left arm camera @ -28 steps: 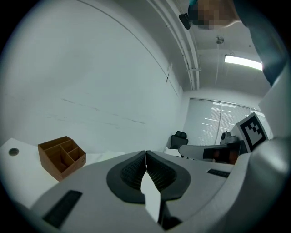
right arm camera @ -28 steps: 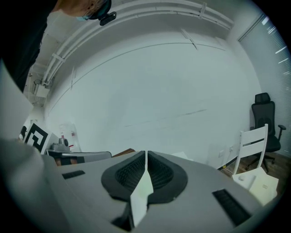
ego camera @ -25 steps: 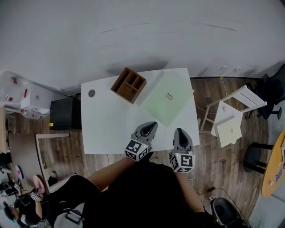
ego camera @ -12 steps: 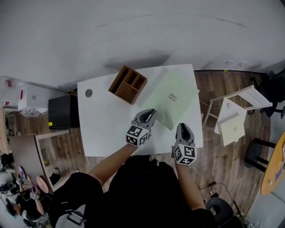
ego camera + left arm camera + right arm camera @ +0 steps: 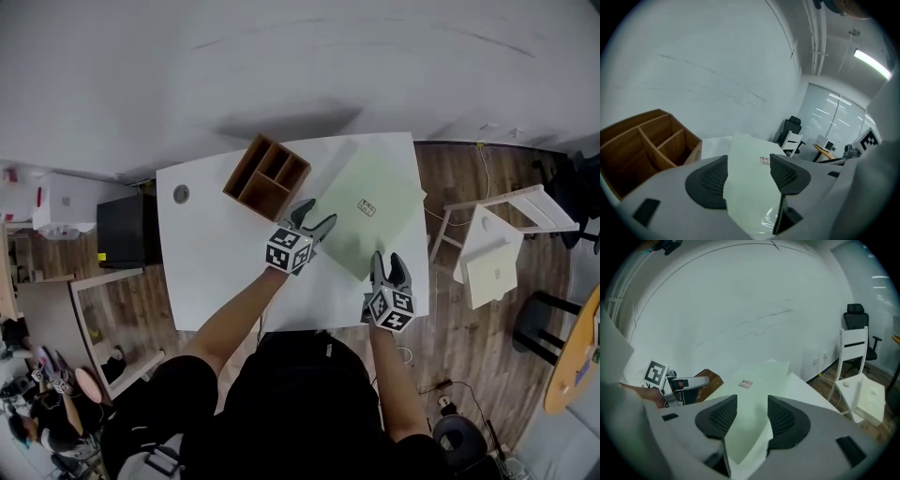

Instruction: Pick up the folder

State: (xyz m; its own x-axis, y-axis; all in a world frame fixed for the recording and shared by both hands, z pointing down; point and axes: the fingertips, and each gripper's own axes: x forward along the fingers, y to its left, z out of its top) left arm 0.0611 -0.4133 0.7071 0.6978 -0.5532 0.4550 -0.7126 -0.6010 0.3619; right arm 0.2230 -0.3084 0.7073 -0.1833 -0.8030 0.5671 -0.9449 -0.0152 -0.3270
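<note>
A second ago I had both tongs shut, back at the near edge of the bench [image 5: 216,267]. Since then I have brought them forward and down to the folder [image 5: 380,187], and both pairs of jaws have just been opening. The left tongs [image 5: 315,217] now stand wide apart at the folder's left edge, and their own view shows the pale green sheet running up through the gap with neither pad pressing on it. The right tongs [image 5: 388,262] are parted less widely at the folder's near corner, close to the bench's front right. The corner shows between those pads too, but it is not pinched. So nothing is held yet, and I read this as the end of the approach, with the closing grip still to come. The folder lies flat on the right half of the bench, turned diagonally with its small label facing up, and its right corner reaches the bench's edge. It looks to be where it was a second ago. The only container is the wooden organiser [image 5: 267,176] at the back of the bench, just left of the folder. It has one long compartment and two shorter ones, and I can see nothing in any of them.
</note>
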